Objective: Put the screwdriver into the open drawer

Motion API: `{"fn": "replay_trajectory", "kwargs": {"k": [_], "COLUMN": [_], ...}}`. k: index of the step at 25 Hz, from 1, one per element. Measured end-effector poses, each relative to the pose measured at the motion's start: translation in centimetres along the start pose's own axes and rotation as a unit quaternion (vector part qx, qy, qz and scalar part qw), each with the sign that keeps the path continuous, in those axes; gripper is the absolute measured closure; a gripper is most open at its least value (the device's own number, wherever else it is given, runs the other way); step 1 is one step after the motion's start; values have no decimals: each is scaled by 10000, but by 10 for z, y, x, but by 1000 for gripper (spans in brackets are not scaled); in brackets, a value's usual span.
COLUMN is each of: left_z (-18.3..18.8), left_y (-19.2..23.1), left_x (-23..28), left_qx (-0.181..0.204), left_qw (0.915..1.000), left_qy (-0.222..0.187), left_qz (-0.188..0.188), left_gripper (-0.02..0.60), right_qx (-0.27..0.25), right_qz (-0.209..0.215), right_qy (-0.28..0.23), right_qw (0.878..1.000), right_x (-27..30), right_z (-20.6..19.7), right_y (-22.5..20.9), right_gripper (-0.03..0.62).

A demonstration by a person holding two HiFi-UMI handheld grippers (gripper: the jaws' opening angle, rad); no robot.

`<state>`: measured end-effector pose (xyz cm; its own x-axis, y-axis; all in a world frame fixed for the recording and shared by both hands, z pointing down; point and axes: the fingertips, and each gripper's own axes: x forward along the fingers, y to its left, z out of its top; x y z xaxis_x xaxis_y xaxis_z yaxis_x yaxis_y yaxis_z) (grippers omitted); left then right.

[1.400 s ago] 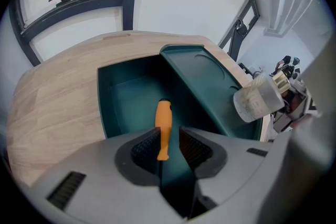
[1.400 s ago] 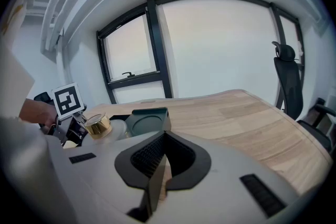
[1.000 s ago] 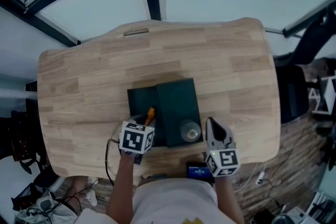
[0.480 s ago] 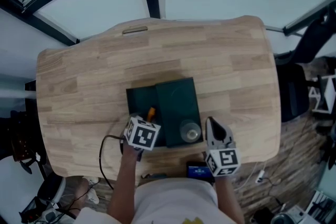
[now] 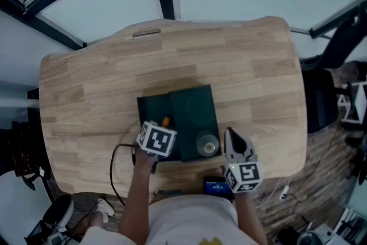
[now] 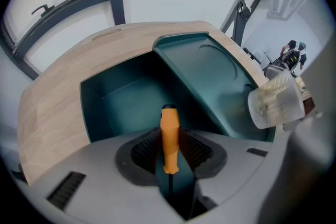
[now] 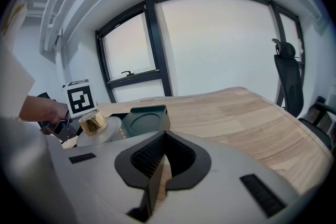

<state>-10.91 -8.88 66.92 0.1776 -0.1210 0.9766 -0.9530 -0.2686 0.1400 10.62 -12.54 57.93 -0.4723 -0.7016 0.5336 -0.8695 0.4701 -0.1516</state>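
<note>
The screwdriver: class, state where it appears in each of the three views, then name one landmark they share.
Head view: screwdriver, orange handle low centre, at the open drawer.
Left gripper view: centre, clamped between the jaws.
Right gripper view: not visible.
Shared landmark: the dark green drawer box.

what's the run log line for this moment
stage: placing | left gripper: shut on screwdriver, handle over open drawer | right gripper: shut, empty | release: not yet
</note>
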Motion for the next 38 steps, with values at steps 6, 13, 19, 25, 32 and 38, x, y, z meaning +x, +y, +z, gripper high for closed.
{"fn": "replay_trajectory", "kwargs": {"k": [6,13,19,25,32,38], "left_z": [1,0,4,4,4,4], "left_y": [-7,-11,-12,-12,-13,-18], "left_x": [-1,4,1,-1,-5,-3], "left_qx": [-877,-986,-942,-877,-812,-756], "left_qw": [9946,9942,9938,9941,9934,9933], "left_qy": [-64,-178,-434,-525,-688,-725], "left_qz": [-544,-399,-409,-376,-418,-486], "left_gripper": [472,472,472,472,472,472], "right_qx": [17,33,57,65,69,73], "right_qz": [2,-42,-52,-43,-40,-59], "right_qy": [10,5,-27,-26,-76,-122], "right_qw": [10000,10000,10000,10000,9999,9999], "right_x": [-1,-5,-7,-11,-14,-18], "right_z": [-2,-2,-2,-5,-3,-1], "right_y": [-2,-7,-8,-7,-5,-4], "right_gripper": [597,597,597,597,597,597]}}
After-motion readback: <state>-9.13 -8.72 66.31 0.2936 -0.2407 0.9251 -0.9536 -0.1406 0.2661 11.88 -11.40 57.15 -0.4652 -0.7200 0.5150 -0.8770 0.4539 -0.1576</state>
